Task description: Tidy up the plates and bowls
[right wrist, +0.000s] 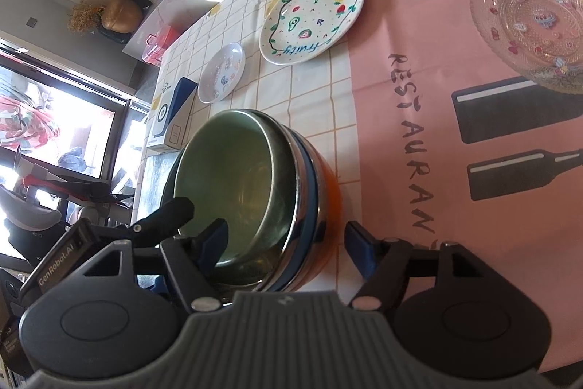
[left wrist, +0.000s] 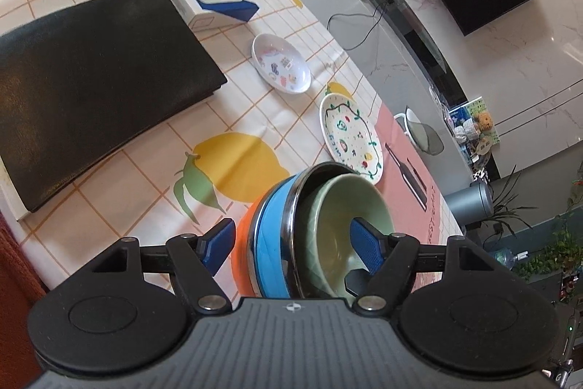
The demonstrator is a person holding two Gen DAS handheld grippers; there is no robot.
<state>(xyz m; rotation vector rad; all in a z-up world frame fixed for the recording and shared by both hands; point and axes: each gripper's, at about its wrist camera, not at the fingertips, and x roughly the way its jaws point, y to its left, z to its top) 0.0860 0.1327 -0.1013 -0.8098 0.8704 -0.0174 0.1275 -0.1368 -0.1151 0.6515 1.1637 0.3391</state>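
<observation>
The bowls are already nested — a green bowl (left wrist: 346,225) sits inside a blue steel-rimmed bowl (left wrist: 271,243), which rests in an orange one (left wrist: 242,254) on the tablecloth (left wrist: 145,177), presumably to save space. The left gripper (left wrist: 291,245) straddles the stack's rim with jaws spread, one pad outside and one inside the green bowl, pressing on nothing. The right gripper (right wrist: 288,245) straddles the opposite side the same way, released. The fruit-patterned plate (right wrist: 311,17), small white plate (right wrist: 221,72) and glass plate (right wrist: 528,24) lie apart, likely still to be stacked.
</observation>
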